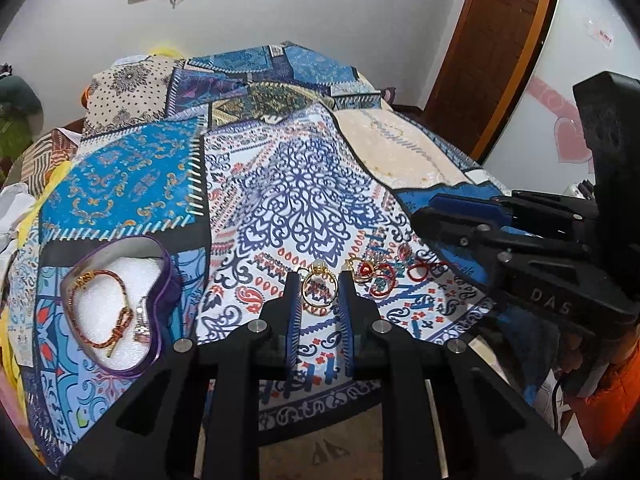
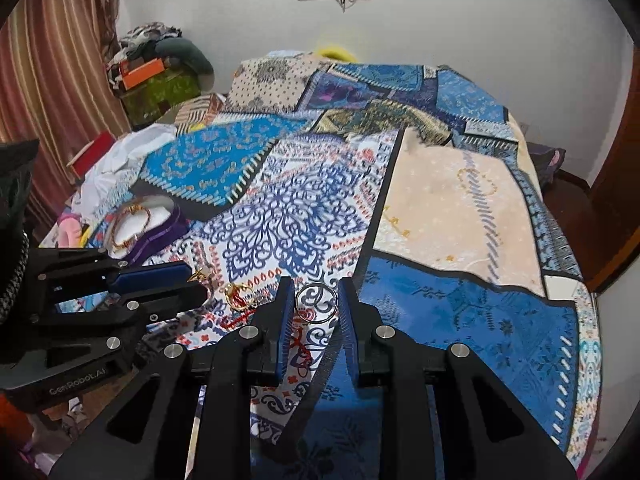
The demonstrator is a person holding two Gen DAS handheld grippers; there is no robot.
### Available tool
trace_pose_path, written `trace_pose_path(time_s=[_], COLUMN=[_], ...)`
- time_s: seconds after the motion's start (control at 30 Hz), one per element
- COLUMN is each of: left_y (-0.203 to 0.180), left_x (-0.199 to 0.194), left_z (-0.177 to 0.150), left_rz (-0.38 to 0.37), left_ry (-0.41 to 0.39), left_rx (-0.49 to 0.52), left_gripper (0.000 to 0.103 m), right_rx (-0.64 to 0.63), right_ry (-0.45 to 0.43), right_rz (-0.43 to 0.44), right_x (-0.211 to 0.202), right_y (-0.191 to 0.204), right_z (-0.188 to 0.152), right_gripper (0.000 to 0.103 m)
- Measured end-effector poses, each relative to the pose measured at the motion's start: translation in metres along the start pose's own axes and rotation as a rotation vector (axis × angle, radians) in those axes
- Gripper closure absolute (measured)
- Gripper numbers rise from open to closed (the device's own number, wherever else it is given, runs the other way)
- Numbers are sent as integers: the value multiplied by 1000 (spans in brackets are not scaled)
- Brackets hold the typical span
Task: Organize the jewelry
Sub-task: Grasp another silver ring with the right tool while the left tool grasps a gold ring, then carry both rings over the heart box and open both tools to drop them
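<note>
Left gripper [image 1: 319, 280]: reaching forward low over the bed, its ribbed blue pads standing parted on either side of a gold hoop [image 1: 319, 289]; whether they are touching it I cannot tell.
Right gripper [image 2: 313, 286]: lying level beside the left one, its pads sitting apart with a thin silver ring [image 2: 317, 302] framed between them; contact is not showing clearly.
Jewelry box [image 1: 170, 280]: purple, heart-shaped, lined with white foam, sitting to the left and holding a braided red-and-gold bracelet [image 1: 100, 312].
Loose pieces: red and gold rings [image 1: 376, 274] are lying in a small cluster just right of the gold hoop.
Bedspread [image 1: 312, 184]: a patchwork cloth in blue, cream and red prints is covering the whole surface.
Surroundings: a striped curtain [image 2: 52, 80] is hanging at far left, a wooden door [image 1: 492, 48] is standing at right.
</note>
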State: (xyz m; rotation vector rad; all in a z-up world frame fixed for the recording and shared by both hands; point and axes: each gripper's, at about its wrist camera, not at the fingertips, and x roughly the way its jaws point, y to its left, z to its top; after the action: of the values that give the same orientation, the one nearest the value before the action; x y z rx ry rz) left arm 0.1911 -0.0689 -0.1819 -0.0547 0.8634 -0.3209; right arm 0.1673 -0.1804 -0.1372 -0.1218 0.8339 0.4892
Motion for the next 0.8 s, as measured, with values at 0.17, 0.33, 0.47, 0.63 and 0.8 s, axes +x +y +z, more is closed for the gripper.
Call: trace_pose_path(time_s=[0.17,0.33,0.47,0.63,0.8], left_y=[0,3,8,17,30], left_x=[-22,-43,-62,-83,-101], left_z=[3,6,8,8,6], left_rz=[11,29,45,63,83], left_ry=[-47,-91,-130,-173,-209], left_rx=[1,-3,-10,-24,-43], left_gripper=[86,86,86,86,86], right_rx=[7,0,-9,-27,-48], right_ry=[-37,-74,-102,-134,-162], right_rz=[-7,-8,-2,11,27], right_x=[-15,-30,-39,-49,-55], right_y=[3,12,24,40,58], right_z=[7,13,19,27,33], right_gripper=[83,83,83,83,83])
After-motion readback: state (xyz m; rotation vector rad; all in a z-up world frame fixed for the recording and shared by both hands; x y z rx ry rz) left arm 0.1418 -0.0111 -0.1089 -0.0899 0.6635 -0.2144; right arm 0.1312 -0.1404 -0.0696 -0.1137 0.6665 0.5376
